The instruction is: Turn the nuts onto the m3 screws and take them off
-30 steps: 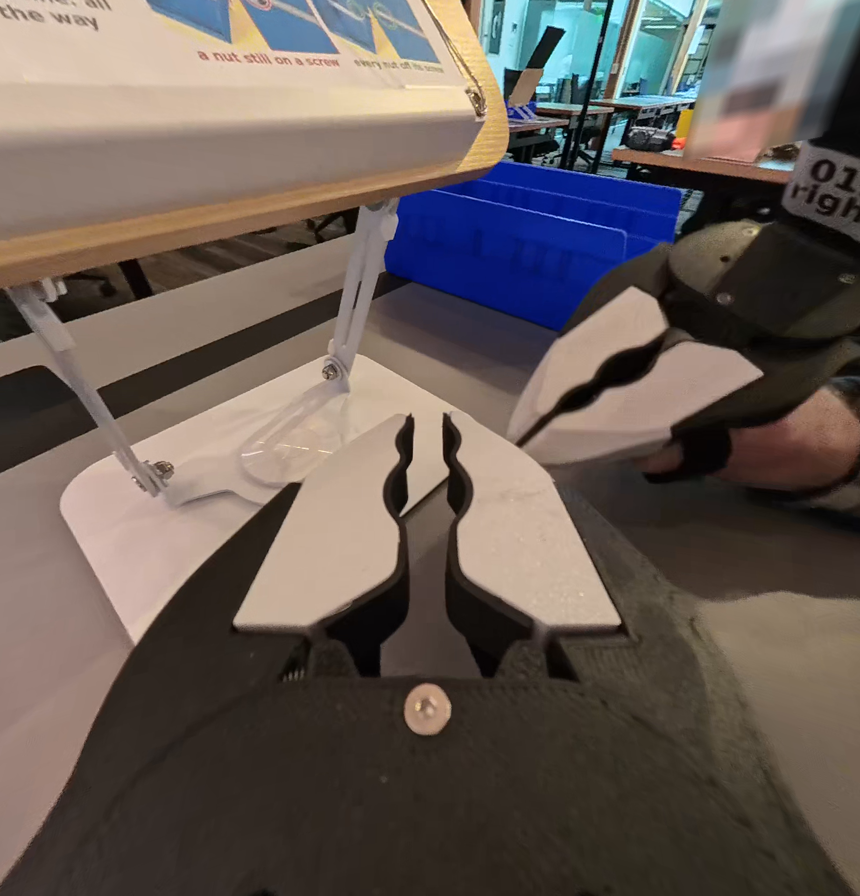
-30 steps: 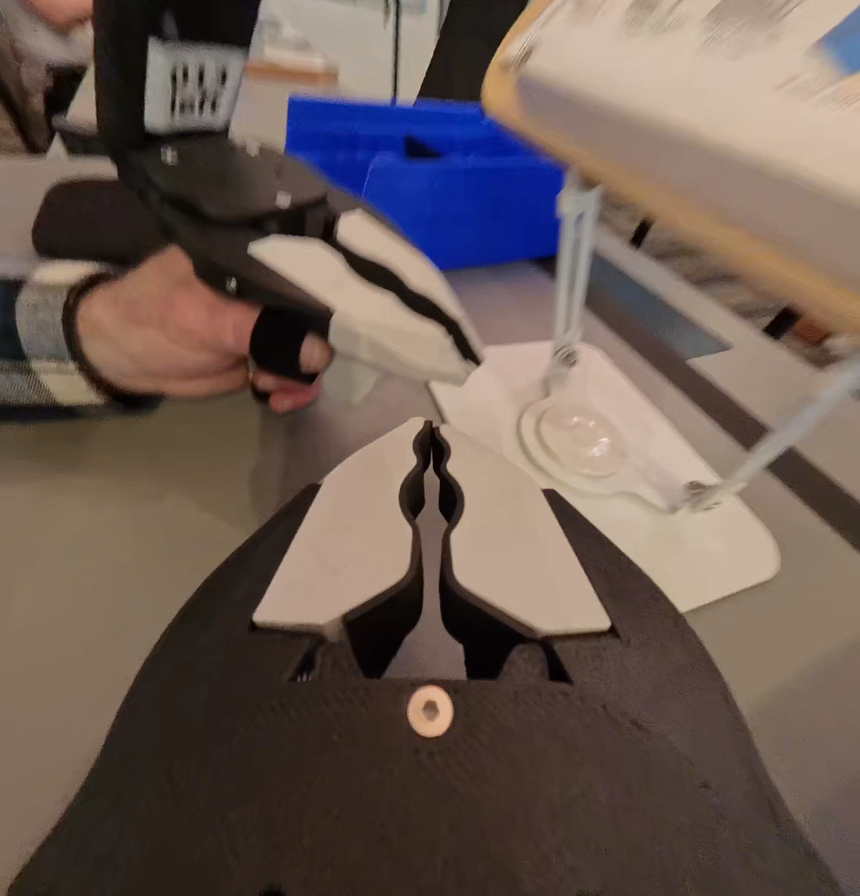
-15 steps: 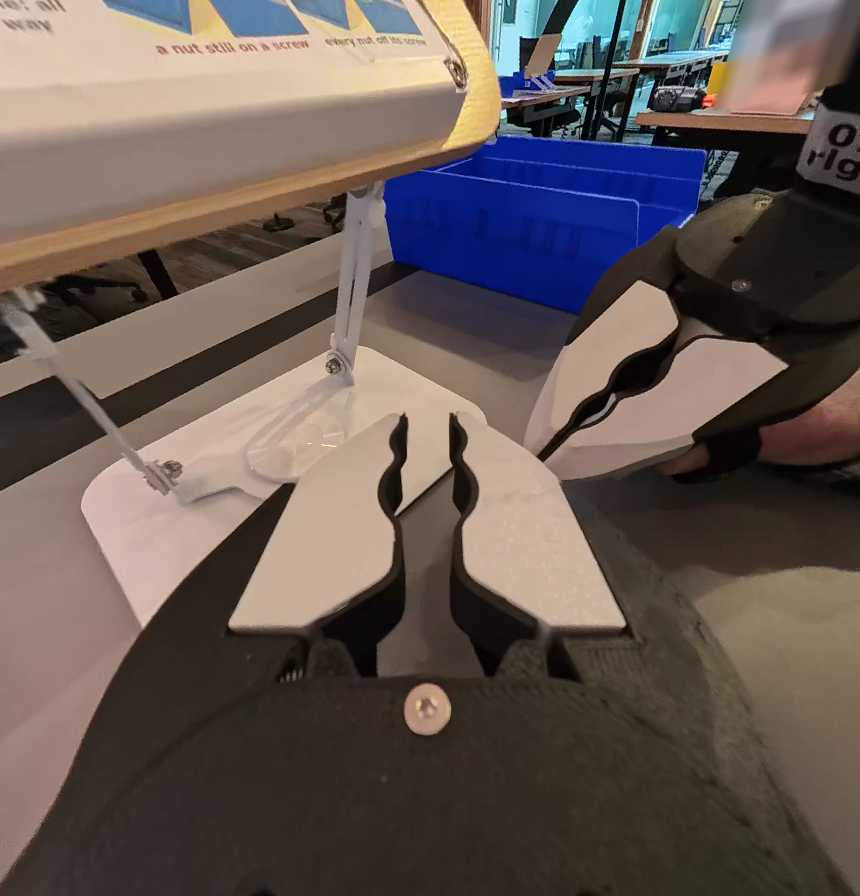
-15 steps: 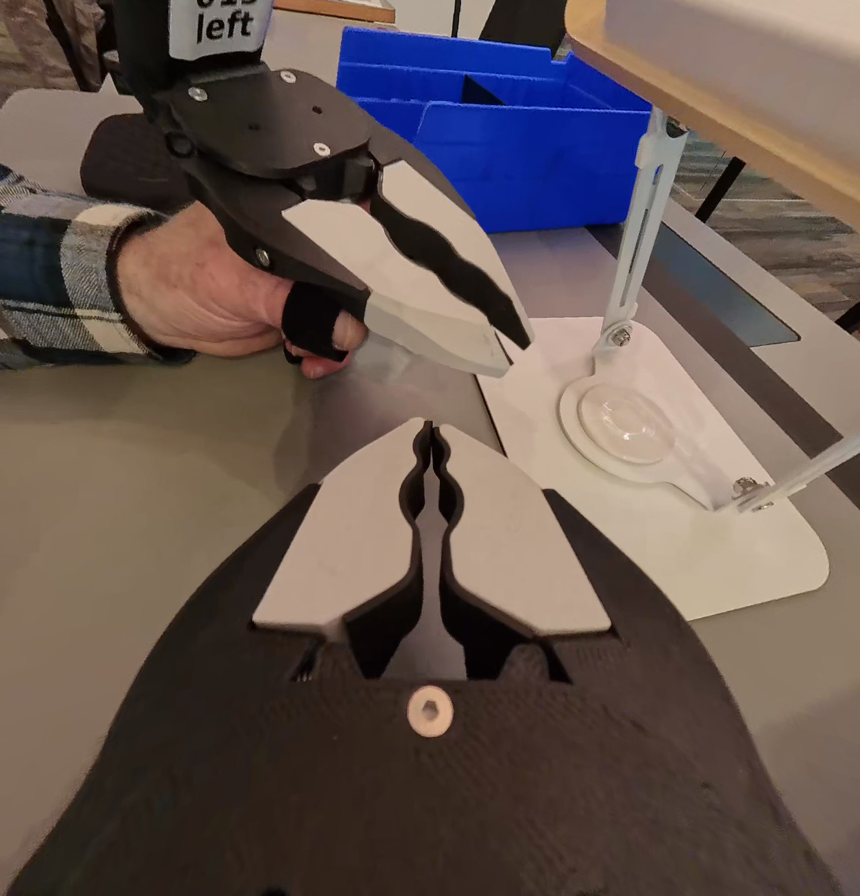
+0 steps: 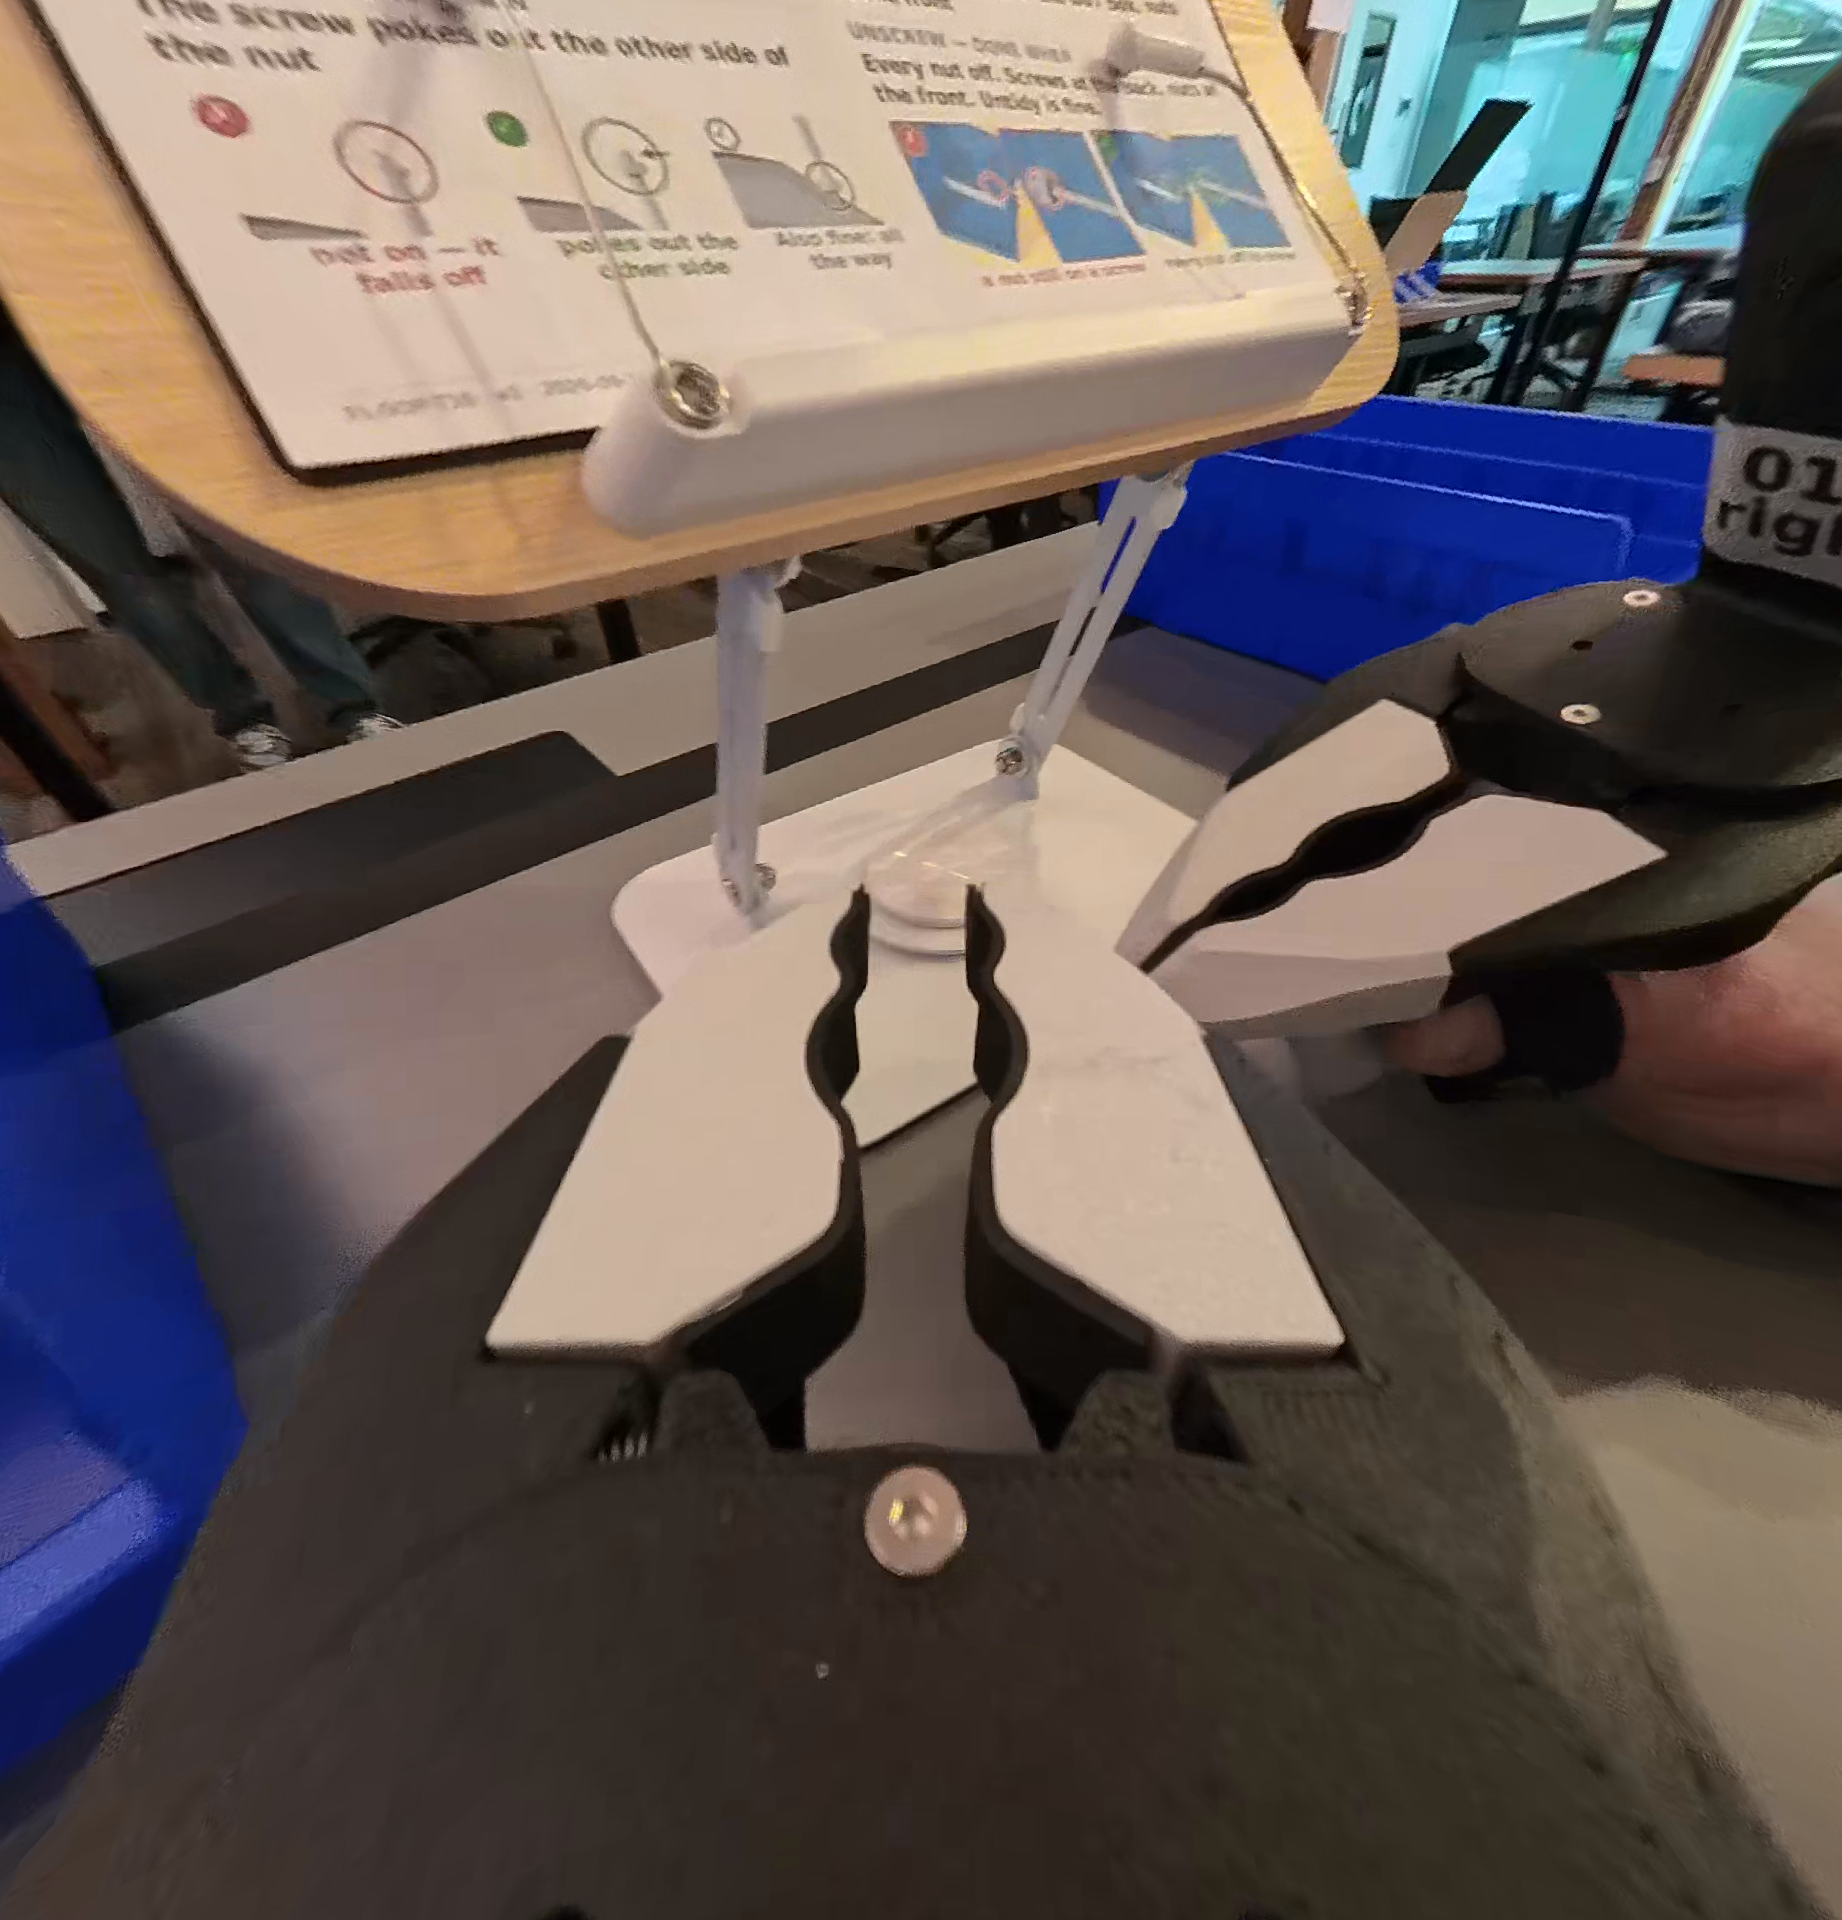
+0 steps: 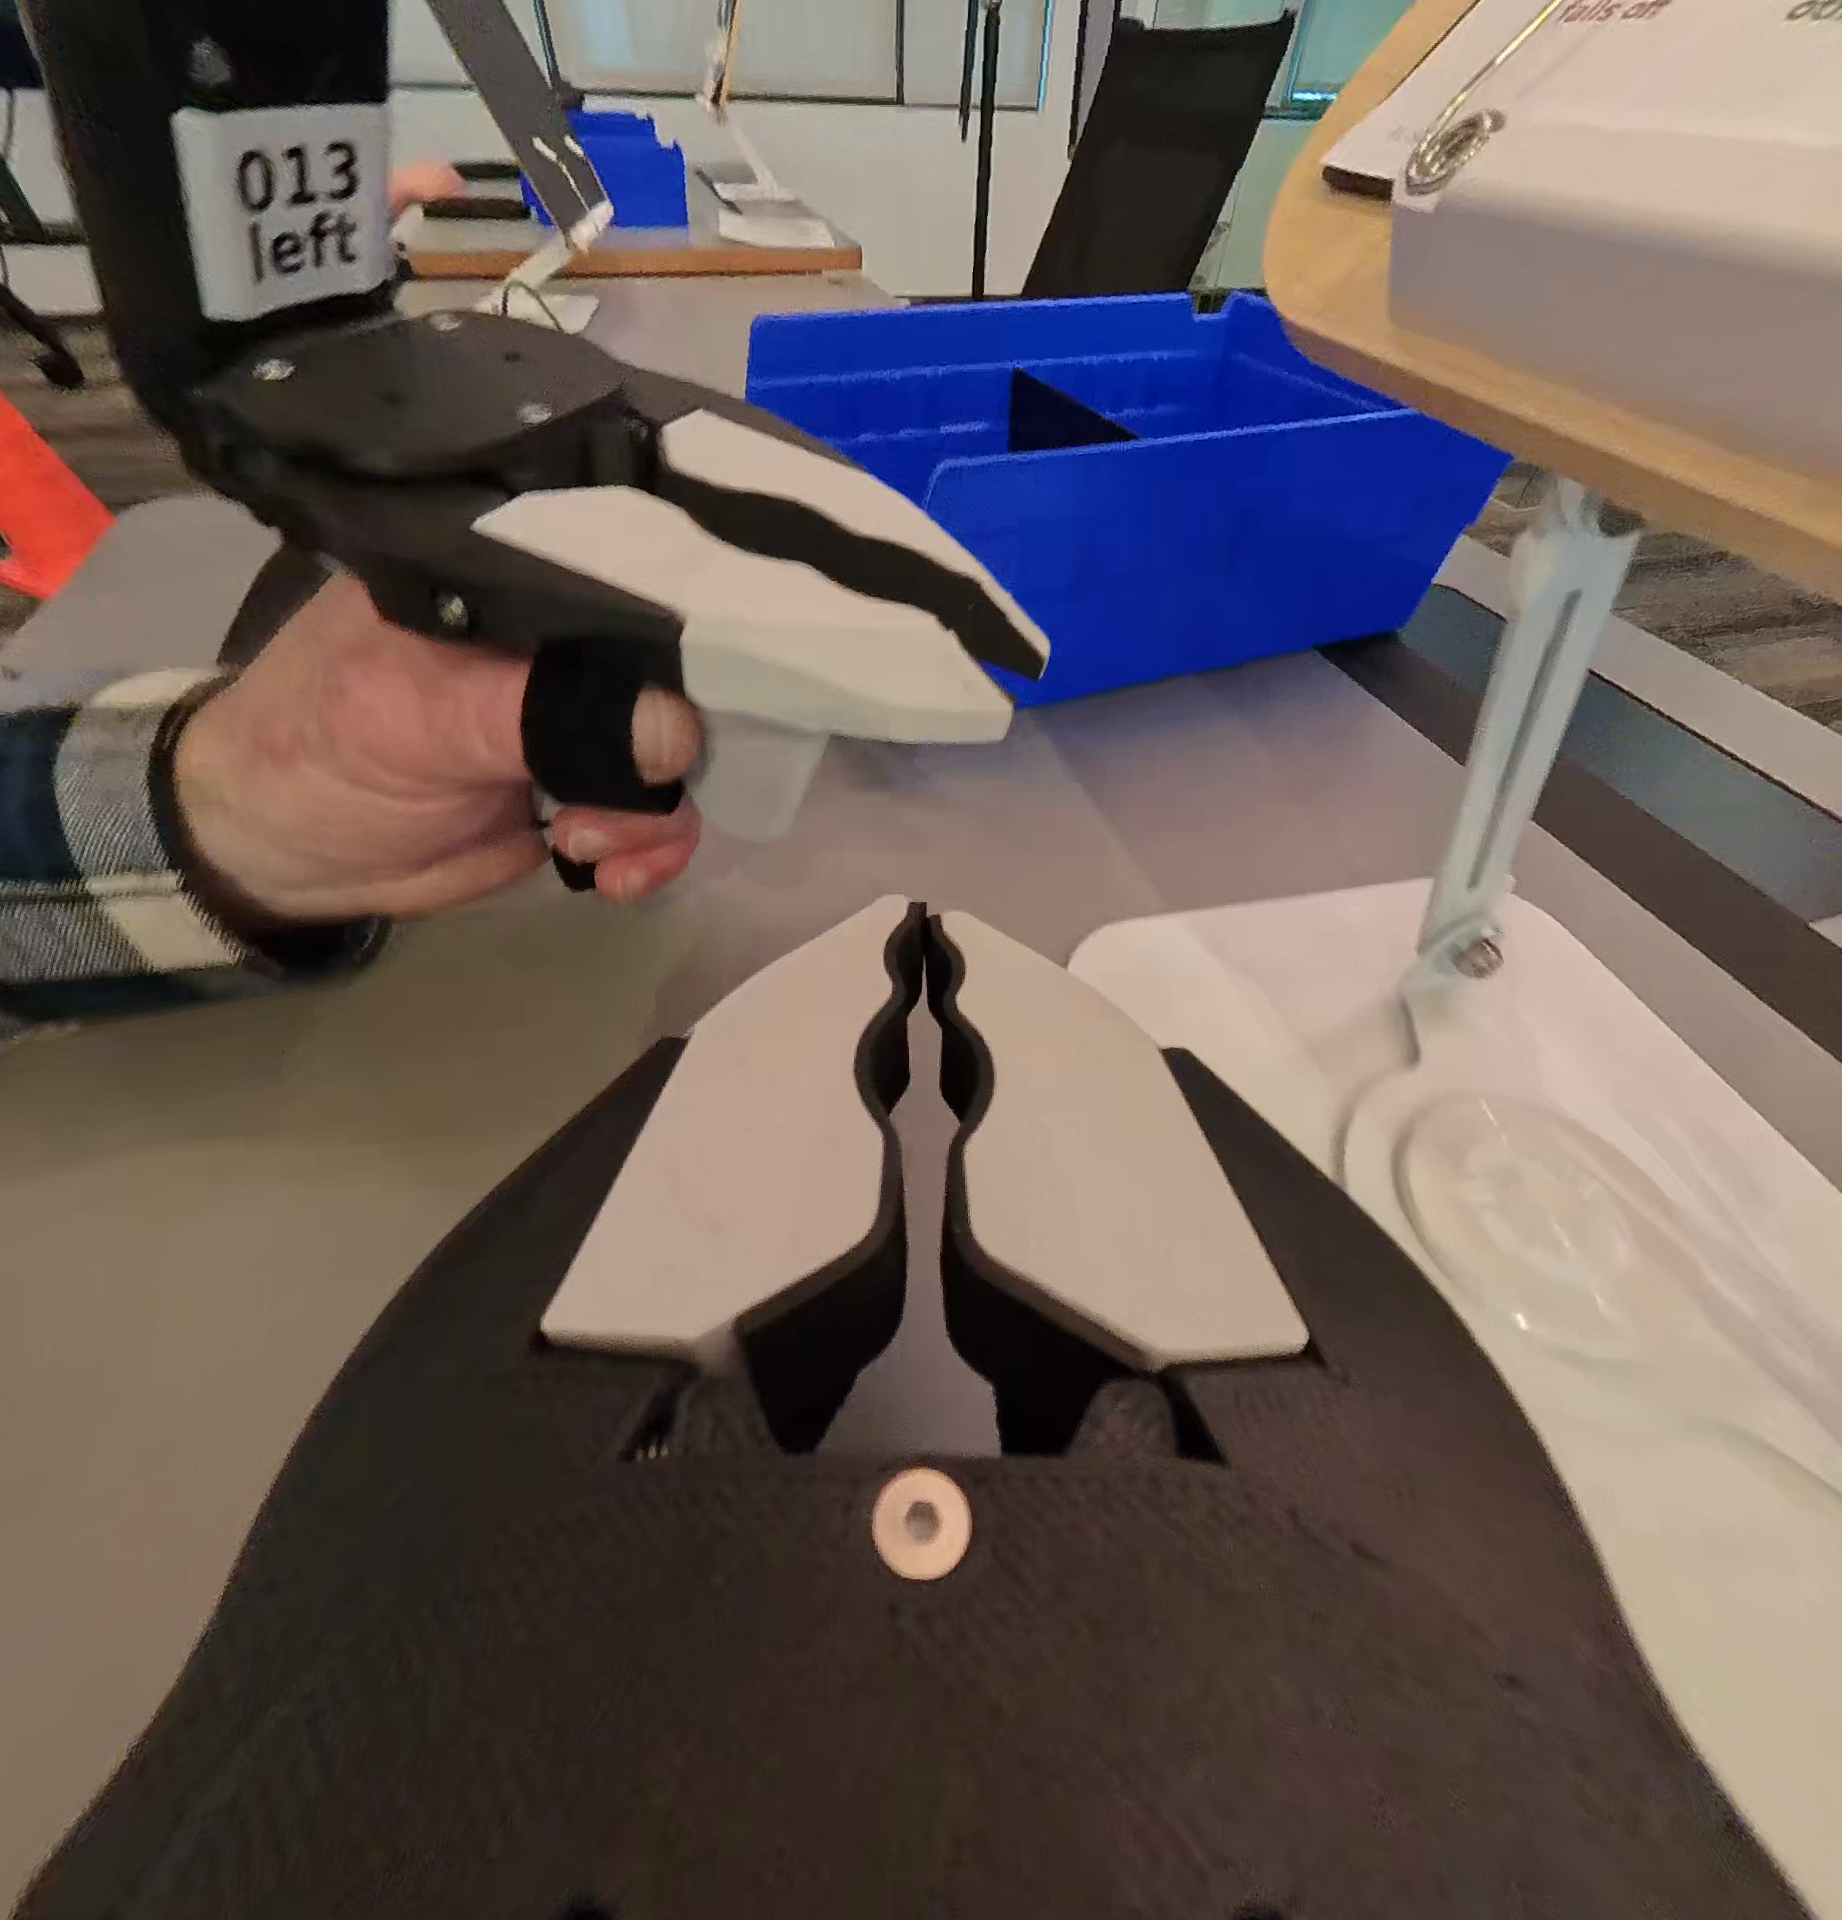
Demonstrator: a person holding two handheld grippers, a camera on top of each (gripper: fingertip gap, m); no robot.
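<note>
Underneath everything lies a smooth grey tabletop [image 6: 325,1195] with a dark strip along its far edge. Behind it the room looks like a workshop or office, with more desks, black chairs and large windows; an orange cone-like shape [image 6: 23,488] stands on the floor at the left of the right wrist view.

On the tabletop stands a tilted wooden reading board [image 5: 460,520] carrying a white printed instruction sheet [image 5: 605,208], held up by thin white metal struts [image 5: 740,748]. The struts are screwed to a flat white base plate with rounded corners [image 6: 1260,997], and a round clear plastic disc [image 6: 1519,1216] lies flat on this plate. The long side of the board runs across the left wrist view, and its printed face is tilted up toward this camera. A blue plastic bin with a black divider [image 6: 1156,551] stands behind the plate, and another blue bin [image 5: 55,1299] is at the left edge of the left wrist view.

The left gripper [image 5: 917,925] has its jaws apart with nothing between them; its tips are over the plate and point at the clear disc, which is just beyond them. The right gripper [image 6: 919,920] has its jaws together and holds nothing; it is over bare tabletop, just beside the near left corner of the plate. Each gripper is held by a hand [image 6: 377,769].
</note>
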